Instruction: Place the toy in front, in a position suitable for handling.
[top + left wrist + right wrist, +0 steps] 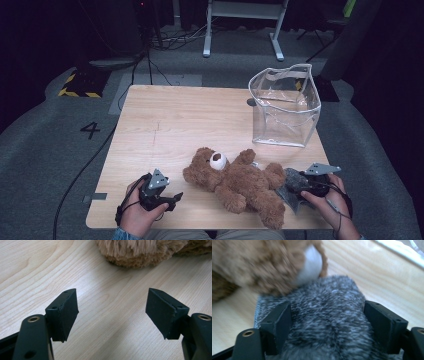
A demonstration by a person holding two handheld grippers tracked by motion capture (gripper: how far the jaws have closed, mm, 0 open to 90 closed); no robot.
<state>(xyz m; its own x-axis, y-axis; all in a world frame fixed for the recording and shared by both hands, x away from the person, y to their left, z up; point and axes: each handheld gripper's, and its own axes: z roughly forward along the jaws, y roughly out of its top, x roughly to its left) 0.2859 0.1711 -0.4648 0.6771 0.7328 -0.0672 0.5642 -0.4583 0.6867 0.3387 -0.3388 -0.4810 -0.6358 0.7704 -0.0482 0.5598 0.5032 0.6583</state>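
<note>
My right gripper (327, 322) has its jaws spread wide around a grey fuzzy cloth (322, 315), which bulges up between them; whether the pads press on it I cannot tell. The cloth lies on the table (165, 125) at the near right, touching the teddy bear (235, 182), which sprawls on its back. My left gripper (112, 312) rests near the bear's head, jaws wide apart over bare wood. A clear bag (285, 105) stands upright behind.
</note>
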